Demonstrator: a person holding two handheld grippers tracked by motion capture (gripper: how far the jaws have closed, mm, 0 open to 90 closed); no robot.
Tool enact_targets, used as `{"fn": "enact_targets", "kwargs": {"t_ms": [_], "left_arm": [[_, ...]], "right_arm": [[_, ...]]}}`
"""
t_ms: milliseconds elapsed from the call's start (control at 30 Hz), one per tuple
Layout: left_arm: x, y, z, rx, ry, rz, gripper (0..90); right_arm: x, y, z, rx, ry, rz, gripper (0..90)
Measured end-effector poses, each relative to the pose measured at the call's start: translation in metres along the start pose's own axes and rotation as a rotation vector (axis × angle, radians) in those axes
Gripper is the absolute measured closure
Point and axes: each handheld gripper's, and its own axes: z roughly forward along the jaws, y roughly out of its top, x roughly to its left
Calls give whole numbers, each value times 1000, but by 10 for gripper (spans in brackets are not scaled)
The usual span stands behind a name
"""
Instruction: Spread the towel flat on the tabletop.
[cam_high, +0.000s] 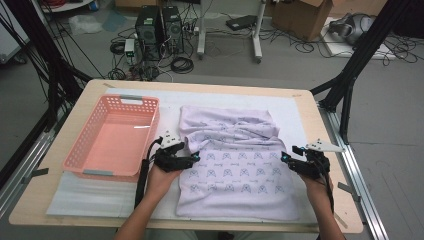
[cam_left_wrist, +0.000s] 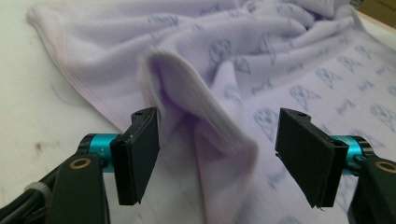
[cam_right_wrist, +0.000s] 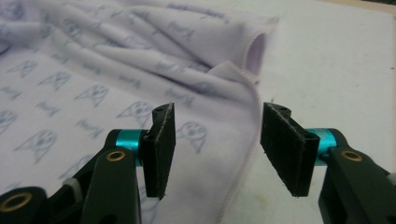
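Open tool (cam_left_wrist: 217, 156) astride raised, perhaps untouched, cloth fold (cam_left_wrist: 205, 107)

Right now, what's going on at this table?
A person is folding a lavender printed blanket on the white mat, a claw in each hand. The left claw sits at the blanket's left edge and the right claw at its right edge; both are open, with raised folds of fabric between the jaws but not pinched. A pink basket waits at the left.

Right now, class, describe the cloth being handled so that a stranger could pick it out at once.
Start at the wooden table and its white mat. Right of the pink basket lies the lilac cloth, spread flat near the person and bunched at its far end. It alone is soft, and printed with rows of small blue motifs.
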Motion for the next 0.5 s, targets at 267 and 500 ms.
{"fn": "enact_targets", "kwargs": {"t_ms": [267,500], "left_arm": [[-10,-21,-23,33,-24,2,316],[-17,-23,-18,134,-37,32,370]], "right_arm": [[22,-18,-12,43,65,-100,365],[23,-33,-5,132,49,-118,251]]}}
